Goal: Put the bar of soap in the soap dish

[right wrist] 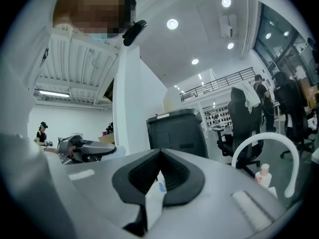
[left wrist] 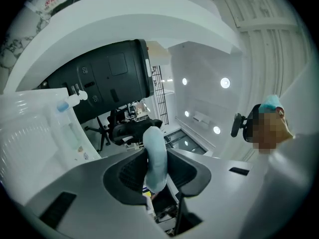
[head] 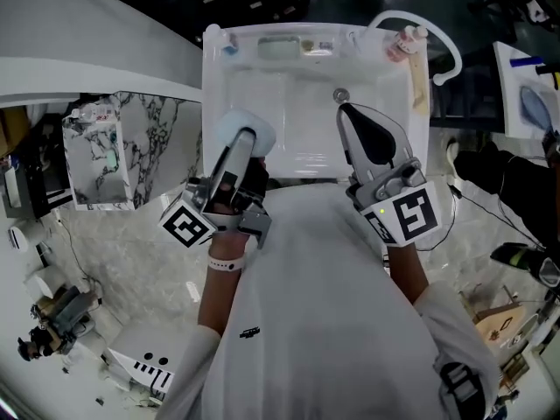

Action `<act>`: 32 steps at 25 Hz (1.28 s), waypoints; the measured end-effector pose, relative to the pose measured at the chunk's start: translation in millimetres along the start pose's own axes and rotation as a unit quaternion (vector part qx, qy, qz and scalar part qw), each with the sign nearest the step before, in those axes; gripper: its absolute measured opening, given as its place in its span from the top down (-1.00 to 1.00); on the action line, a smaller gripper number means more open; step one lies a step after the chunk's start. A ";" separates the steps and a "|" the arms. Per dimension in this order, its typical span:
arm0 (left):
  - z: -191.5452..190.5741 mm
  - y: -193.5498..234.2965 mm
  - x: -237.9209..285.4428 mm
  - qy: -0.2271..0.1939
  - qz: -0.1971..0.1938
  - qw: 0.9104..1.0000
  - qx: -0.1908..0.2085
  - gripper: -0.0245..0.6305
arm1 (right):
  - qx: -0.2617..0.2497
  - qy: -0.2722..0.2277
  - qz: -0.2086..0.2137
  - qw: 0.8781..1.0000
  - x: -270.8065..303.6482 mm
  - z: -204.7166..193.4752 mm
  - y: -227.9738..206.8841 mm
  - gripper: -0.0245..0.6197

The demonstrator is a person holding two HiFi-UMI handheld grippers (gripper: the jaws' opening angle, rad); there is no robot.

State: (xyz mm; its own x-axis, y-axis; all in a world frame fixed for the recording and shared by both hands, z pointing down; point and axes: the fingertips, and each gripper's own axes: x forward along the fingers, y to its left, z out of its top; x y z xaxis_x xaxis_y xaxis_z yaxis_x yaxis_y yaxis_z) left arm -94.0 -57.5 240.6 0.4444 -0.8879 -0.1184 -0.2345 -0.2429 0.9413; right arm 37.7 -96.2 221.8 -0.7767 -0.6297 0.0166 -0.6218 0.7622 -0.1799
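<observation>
**One bar of soap, clamped in the left gripper over the sink**

One pale blue bar of soap (head: 234, 128) is in play. It stands on edge between the jaws of the left gripper (head: 247, 143), whose ribbed pads press on both of its flat faces. About half of the bar sticks out past the tips. It hangs above the front left part of the one white sink (head: 219, 103), just inside the front rim.

There are two grippers, one in each of the person's hands, and each carries one marker cube. The right gripper (head: 347, 114) has its jaws closed together with nothing gripped between them. It reaches over the front right of the basin, and its tips lie just beside the single drain (head: 340, 96). The two grippers sit side by side, apart, with bare basin floor between them.

On the sink's back ledge lies one pale rectangular dish (head: 280, 49), well apart from the soap. A small blue-topped item (head: 229, 49) stands at the ledge's left end and one bottle (head: 401, 44) at its right end. One white curved pipe (head: 442, 38) arcs past the right rim. Most of the basin floor behind the grippers is bare. A marble-patterned counter (head: 149, 121) adjoins the sink's left wall.
</observation>
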 end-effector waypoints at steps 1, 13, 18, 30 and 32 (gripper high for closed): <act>-0.2 2.6 4.9 -0.005 0.002 1.000 0.000 0.56 | -0.001 0.004 0.006 1.000 3.1 -1.7 -5.7 0.92; 3.8 50.8 32.5 -0.032 0.044 0.997 -0.048 0.56 | 0.022 0.029 0.010 0.999 26.5 -22.9 -23.4 0.92; 8.1 70.5 39.4 -0.036 0.057 0.996 -0.060 0.56 | 0.024 0.043 0.016 0.999 38.4 -30.9 -24.7 0.92; 14.8 129.5 59.1 -0.052 0.093 0.991 -0.086 0.56 | 0.030 0.058 0.011 0.998 60.6 -55.8 -39.5 0.92; 15.1 137.6 62.6 -0.051 0.098 0.990 -0.089 0.56 | 0.035 0.060 0.011 0.998 64.0 -59.0 -42.0 0.92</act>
State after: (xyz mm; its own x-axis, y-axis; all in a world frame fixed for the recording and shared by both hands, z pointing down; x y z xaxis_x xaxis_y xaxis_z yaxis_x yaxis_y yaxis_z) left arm -111.4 -152.4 357.9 0.3131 -0.9485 0.0487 -0.1477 0.0020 0.9890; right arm 8.2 -159.6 288.5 -0.7990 -0.5874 0.1286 -0.5993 0.7604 -0.2502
